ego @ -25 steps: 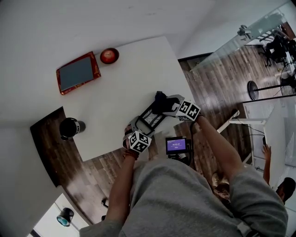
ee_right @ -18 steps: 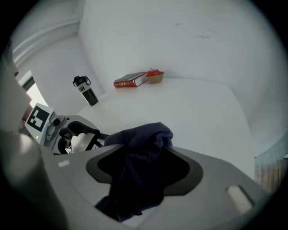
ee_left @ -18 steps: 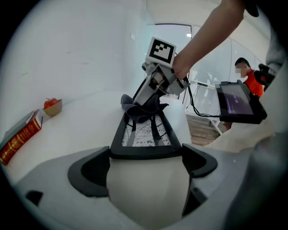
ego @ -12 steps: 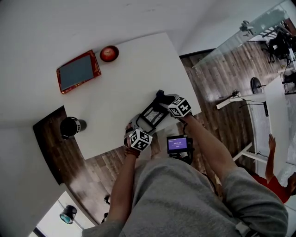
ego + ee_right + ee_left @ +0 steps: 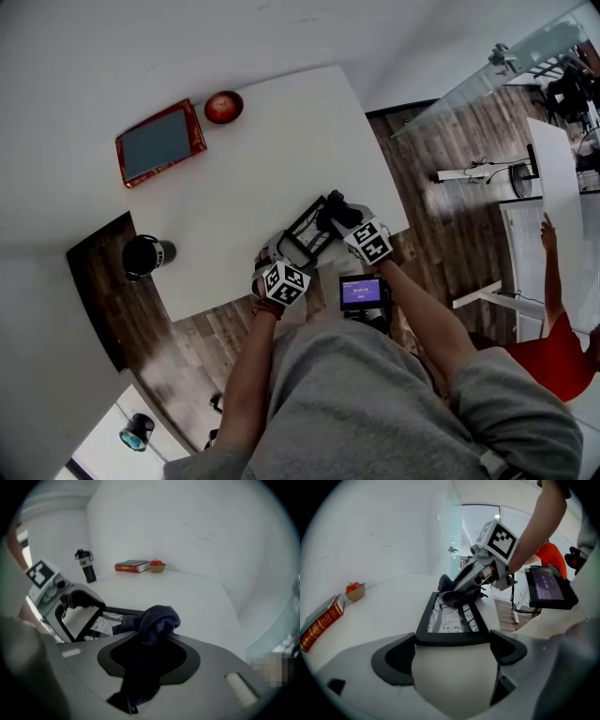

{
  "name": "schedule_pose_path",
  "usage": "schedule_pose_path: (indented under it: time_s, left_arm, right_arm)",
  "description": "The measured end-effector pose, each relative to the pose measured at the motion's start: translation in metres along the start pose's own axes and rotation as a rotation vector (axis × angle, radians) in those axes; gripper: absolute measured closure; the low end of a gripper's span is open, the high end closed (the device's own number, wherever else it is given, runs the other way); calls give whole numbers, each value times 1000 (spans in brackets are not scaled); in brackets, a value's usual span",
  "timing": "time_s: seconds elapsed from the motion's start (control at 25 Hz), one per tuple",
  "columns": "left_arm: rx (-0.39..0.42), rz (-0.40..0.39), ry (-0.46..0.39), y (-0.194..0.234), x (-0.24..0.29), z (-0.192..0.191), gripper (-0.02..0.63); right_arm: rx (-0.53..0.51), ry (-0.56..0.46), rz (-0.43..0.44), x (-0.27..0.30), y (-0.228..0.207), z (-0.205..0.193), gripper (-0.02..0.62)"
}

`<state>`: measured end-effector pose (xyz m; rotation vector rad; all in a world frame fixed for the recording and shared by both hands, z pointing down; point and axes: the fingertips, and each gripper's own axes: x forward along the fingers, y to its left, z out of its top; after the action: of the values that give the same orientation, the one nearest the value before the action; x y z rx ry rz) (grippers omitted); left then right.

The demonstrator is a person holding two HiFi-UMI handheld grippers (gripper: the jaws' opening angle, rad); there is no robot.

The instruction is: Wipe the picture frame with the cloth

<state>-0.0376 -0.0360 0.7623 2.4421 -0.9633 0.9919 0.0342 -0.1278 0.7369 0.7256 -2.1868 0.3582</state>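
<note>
The left tongs (image 5: 452, 641) are clamped on the near rail of the picture frame (image 5: 451, 616). The frame runs straight out ahead of them over the bench (image 5: 281, 141). That grip looks meant to steady it, so it cannot slide or twist when something rubs across the glass. Whether the far end of the frame rests on the bench cannot be told from these views. The right tongs (image 5: 150, 639) have just been closing and now pinch the dark cloth (image 5: 157, 618). A rounded wad bulges out past their tips and a loose tail hangs back between the jaws. Bunched like this, the cloth gives a soft pad out front, so fabric rather than hard tips should meet the frame. Seen from the left tongs, the wad sits at the far rail, directly ahead of them, and seems to touch or just overlap it. The right tongs angle steeply down onto it from the right. By my reading the wiping is only starting at that far end, with most of the glass between the two tongs yet to be covered. A red book (image 5: 132, 566) and a small bowl (image 5: 157, 566) lie well beyond the right tongs. A dark bottle (image 5: 86, 566) stands off to their left, all out of the working area.
</note>
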Motion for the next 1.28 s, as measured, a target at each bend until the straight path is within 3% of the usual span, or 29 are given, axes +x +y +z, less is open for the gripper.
schedule_pose_path:
  time_s: [0.08,0.16,0.4,0.72,1.28]
  left_arm:
    - [-1,0,0,0,0,0,106]
    - [-1,1,0,1,0,0,106]
    - [-1,0,-2,1,1,0,106]
    - [-2,-1,-2,1,2,-1,106]
    - [-3,-1,-1,0,1,0,106]
  right_arm:
    - [-164,1,-53,-1,9,2,485]
    - [-205,2,-38,0,18,3,491]
    - [-53,1,42,5,29,4,502]
    - [40,-2,130,12,52,3,506]
    - [20,23,279,10,98,5,506]
